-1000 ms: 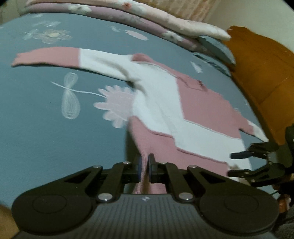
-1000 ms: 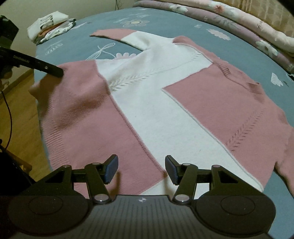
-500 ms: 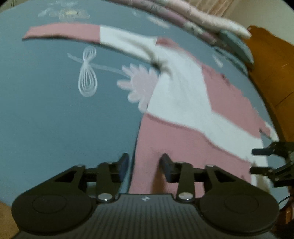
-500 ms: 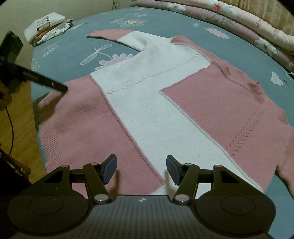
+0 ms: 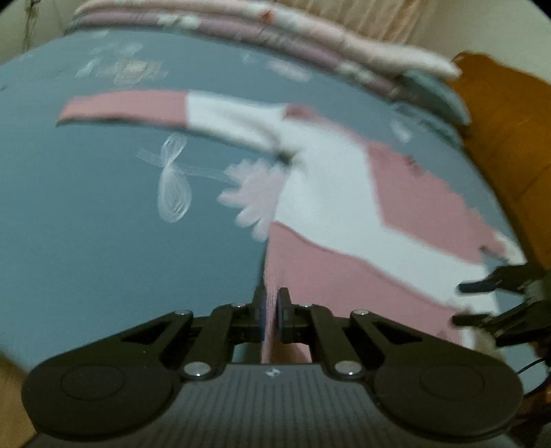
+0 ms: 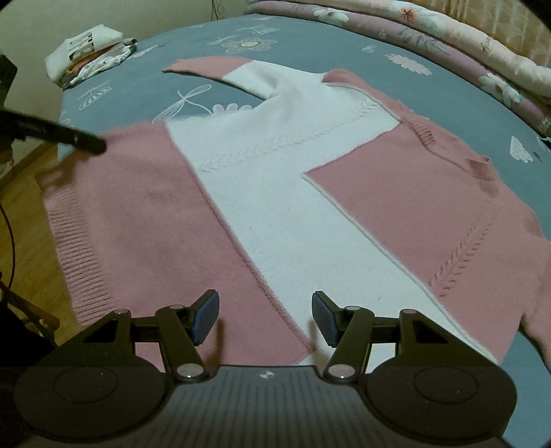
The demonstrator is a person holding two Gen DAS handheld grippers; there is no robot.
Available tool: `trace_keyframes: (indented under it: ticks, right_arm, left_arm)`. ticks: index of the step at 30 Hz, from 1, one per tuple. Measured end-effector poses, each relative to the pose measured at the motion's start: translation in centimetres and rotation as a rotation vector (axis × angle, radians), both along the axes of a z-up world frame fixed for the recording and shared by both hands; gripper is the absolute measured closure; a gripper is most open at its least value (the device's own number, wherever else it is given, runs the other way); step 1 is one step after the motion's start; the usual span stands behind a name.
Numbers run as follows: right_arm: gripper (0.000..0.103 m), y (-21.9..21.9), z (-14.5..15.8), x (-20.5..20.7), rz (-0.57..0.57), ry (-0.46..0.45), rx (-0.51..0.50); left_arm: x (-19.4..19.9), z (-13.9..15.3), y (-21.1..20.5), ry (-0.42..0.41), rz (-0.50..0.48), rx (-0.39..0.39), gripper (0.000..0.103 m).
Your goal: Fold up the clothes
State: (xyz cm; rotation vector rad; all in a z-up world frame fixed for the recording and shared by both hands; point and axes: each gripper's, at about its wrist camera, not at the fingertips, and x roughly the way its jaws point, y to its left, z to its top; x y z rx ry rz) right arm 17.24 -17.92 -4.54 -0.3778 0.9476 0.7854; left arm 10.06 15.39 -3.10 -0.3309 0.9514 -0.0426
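Hem corner of the pink-and-white sweater point(image 6: 275, 206) sits pinched, it seems through blur, in the left gripper point(image 5: 270, 315), whose jaws just snapped together. Right gripper point(image 6: 265, 318) hovers spread above the hem. Beyond, the sweater lies flat on the blue floral bedspread point(image 5: 86, 224), quilts point(image 6: 447, 31) behind.

Both grippers black — left gripper point(image 5: 270, 315), right gripper point(image 6: 265, 318) — ribbed grey housing, silver screws, blue pads point(image 6: 205, 314).

The left tool point(image 5: 270, 315) has just closed, pinching the near pink hem of the sweater point(image 5: 330, 203) spread on the blue bed point(image 5: 86, 224); right tool point(image 5: 463, 303) at right.
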Motion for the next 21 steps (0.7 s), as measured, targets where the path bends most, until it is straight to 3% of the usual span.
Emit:
trace_keyframes:
  ticks: [2,4,10,13,18,21]
  right_arm:
    - [0.039,0.1,0.2,0.1,-0.004,-0.006,0.001]
    - [0.037,0.0,0.5,0.1,-0.013,-0.013,0.008]
    - [0.034,-0.9,0.7,0.6,-0.109,-0.024,0.038]
    - [0.034,-1.1,0.9,0.5,-0.173,-0.032,0.064]
    - [0.034,-1.8,1.2,-0.6,-0.285,-0.039,0.076]
    - [0.034,-2.6,1.0,-1.2,-0.352,-0.03,0.066]
  left_arm:
    - [0.4,-1.1,0.4,0.073,0.015,0.009,0.094]
    - [0.6,-0.9,0.6,0.072,0.015,0.038,0.086]
    - [5.3,0.9,0.3,-0.079,-0.103,0.06,0.079]
    - [10.2,-0.2,0.0,-0.134,-0.156,0.02,0.079]
    - [17.9,-3.0,1.1,-0.152,-0.117,-0.158,0.079]
    - [21.0,-4.6,1.7,-0.136,-0.079,-0.164,0.08]
